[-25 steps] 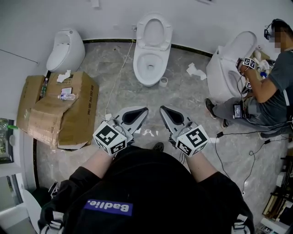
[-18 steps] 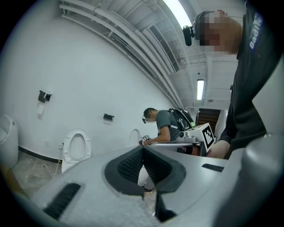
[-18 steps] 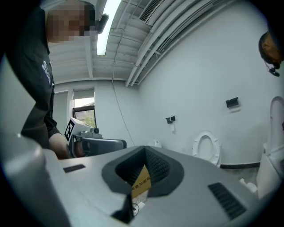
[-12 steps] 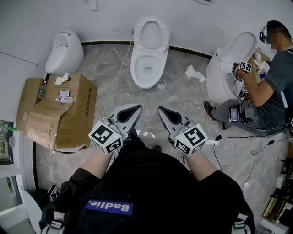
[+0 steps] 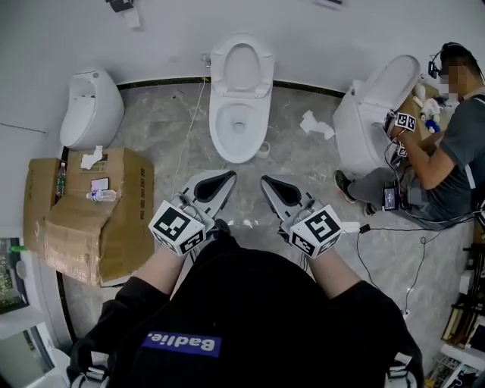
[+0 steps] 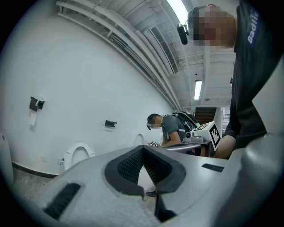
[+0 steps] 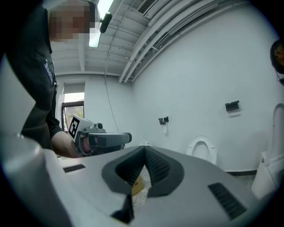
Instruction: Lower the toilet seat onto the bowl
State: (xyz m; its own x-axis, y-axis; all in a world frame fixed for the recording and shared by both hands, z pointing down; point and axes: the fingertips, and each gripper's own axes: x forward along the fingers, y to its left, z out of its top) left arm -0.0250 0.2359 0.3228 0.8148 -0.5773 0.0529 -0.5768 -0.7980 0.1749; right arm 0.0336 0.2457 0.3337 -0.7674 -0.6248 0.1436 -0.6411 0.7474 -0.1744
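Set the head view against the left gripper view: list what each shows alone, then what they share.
Head view only: the cardboard box on the floor and the crumpled paper near the wall. Left gripper view only: the ceiling light and the pipes running overhead. Both: the toilet with its seat raised, the crouching person at the neighbouring toilet, and the left gripper, shut with nothing in it.

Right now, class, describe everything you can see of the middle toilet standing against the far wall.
The middle toilet is white and glossy, ceramic by its look. Its oval seat stands raised at the back, by the white wall, leaving the bowl open. It stands on the grey marbled floor. A small white roll-like object lies beside its base. Nothing rests on it.
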